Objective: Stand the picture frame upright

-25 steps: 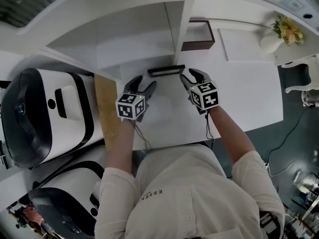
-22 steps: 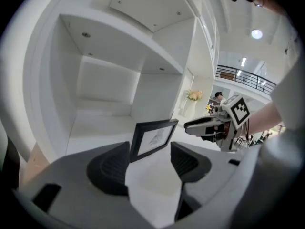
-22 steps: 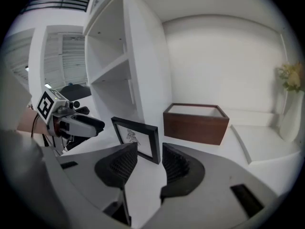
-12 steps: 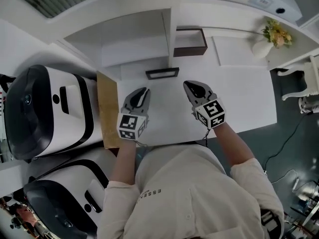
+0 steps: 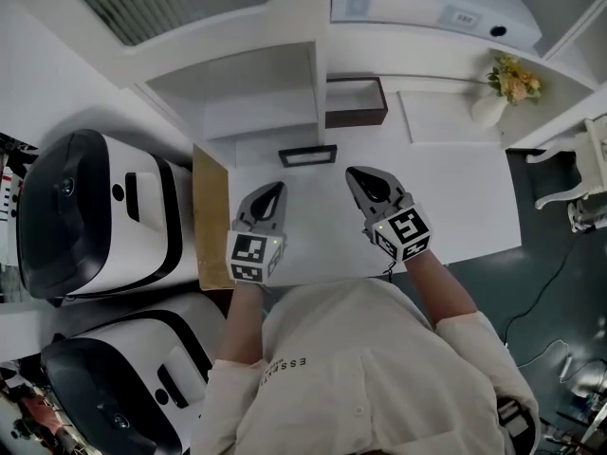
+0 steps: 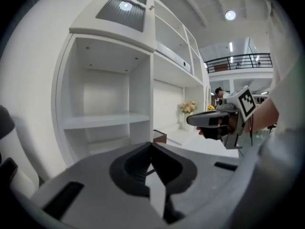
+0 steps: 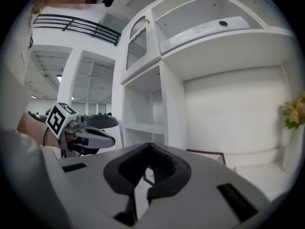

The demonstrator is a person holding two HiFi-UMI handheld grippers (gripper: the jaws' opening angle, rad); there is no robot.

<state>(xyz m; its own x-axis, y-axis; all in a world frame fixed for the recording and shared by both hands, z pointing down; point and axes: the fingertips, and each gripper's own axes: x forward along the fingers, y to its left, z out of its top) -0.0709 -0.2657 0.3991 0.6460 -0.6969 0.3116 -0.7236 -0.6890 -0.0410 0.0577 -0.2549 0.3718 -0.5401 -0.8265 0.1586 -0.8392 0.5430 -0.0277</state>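
1. The picture frame [image 5: 307, 155] is small and black. It sits at the far edge of the white desk [image 5: 465, 197], just in front of the shelf unit [image 5: 256, 102]. It looks propped up on its edge, but from overhead I honestly can't tell how much it leans.
2. The left gripper [image 5: 274, 190] has just been closing its jaws. They're pressed together now with nothing between them. It hangs over the desk on the near side of the frame and isn't touching it.
3. Same deal for the right gripper [image 5: 355, 174]. Its jaws have just been closing, they're together and empty, and it's near and a bit right of the frame.
4. For writing, the shirt [image 5: 313, 368] reads "ESSEN" and the rest I can't make out.
5. The left marker cube [image 5: 254, 256] and right marker cube [image 5: 403, 233] only carry black-and-white square patterns, no letters.
6. The white unit [image 5: 427, 8] on the upper shelf at far right has a little label that's too small to read.
7. A dark brown box [image 5: 356, 102] stands far right of the frame, against the shelf divider.
8. A vase of yellow flowers [image 5: 503, 93] is way off at far right.
9. Big white machines with black fronts [image 5: 95, 216] are on the left, with a tan board [image 5: 211, 216] between them and the desk.
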